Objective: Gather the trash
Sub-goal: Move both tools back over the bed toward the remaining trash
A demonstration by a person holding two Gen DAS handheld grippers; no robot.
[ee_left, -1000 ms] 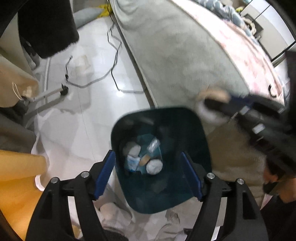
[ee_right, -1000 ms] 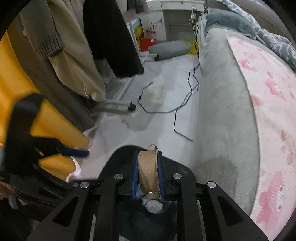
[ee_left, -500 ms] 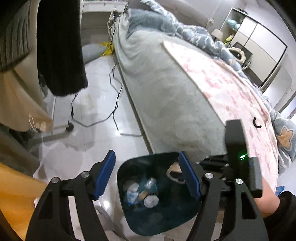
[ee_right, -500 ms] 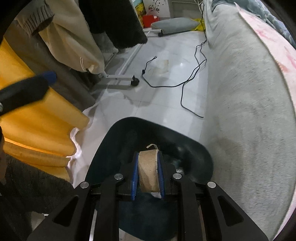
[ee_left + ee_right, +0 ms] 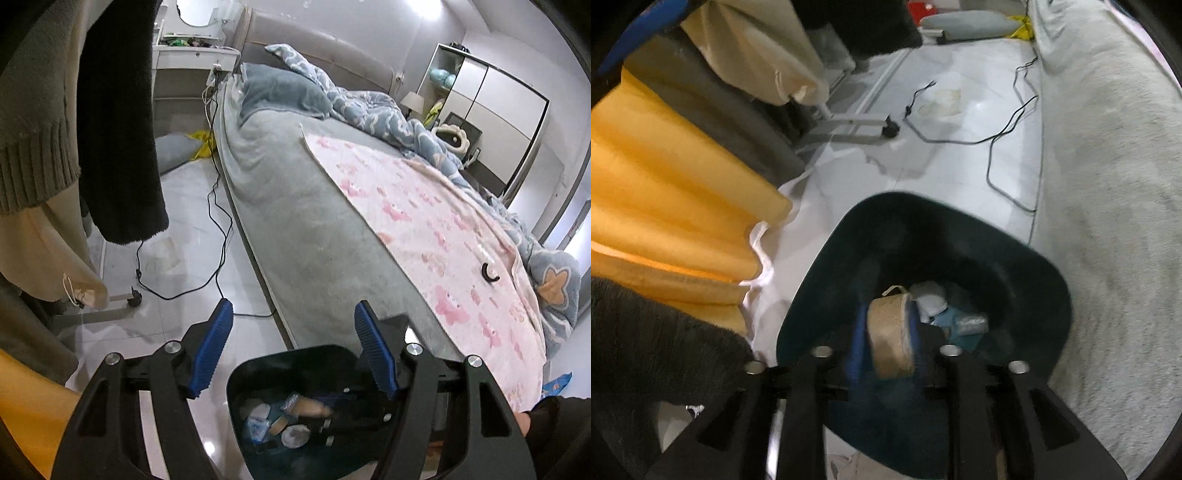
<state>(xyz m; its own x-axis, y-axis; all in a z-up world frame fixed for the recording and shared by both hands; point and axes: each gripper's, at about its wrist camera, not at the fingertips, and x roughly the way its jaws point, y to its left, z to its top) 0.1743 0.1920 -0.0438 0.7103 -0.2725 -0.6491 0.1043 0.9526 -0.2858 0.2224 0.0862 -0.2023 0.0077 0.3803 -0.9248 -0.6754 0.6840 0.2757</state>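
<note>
The bed (image 5: 303,221) fills the right side of the room, with its grey cover hanging down to the pale tiled floor (image 5: 945,155). Hanging clothes (image 5: 110,129) and a yellow curtain (image 5: 665,192) line the other side. The dark bin (image 5: 1027,273) stands on the floor between them, just beside the bed, and already holds several small pieces of rubbish.

**Change since the earlier frames.** The right gripper (image 5: 886,334) was clamped flat on the cardboard roll (image 5: 888,332) above the bin a second ago and half a second ago. Its jaws are now opening, and the gripper has come lower, inside the bin's mouth. The left pad has separated from the roll. The roll now sits tilted between the pads, blurred, and appears to lean against the right pad. Judgement: the release is under way, and this piece of trash is about to drop onto the rubbish below. The drop itself is not yet complete.

The left gripper (image 5: 293,345) has lifted away from the bin and now looks out across the bed. Its jaws stand wide apart with nothing between them. They have narrowed slightly over the last second.

**Position of the roll relative to the fingers.**
- The roll lies between the blue pads (image 5: 855,347) of the right gripper, near their tips.
- It is directly over the bin's interior, above a white wad and a blue wrapper.
- In the left wrist view a tan blur inside the bin may be the same roll; this cannot be confirmed.
</note>
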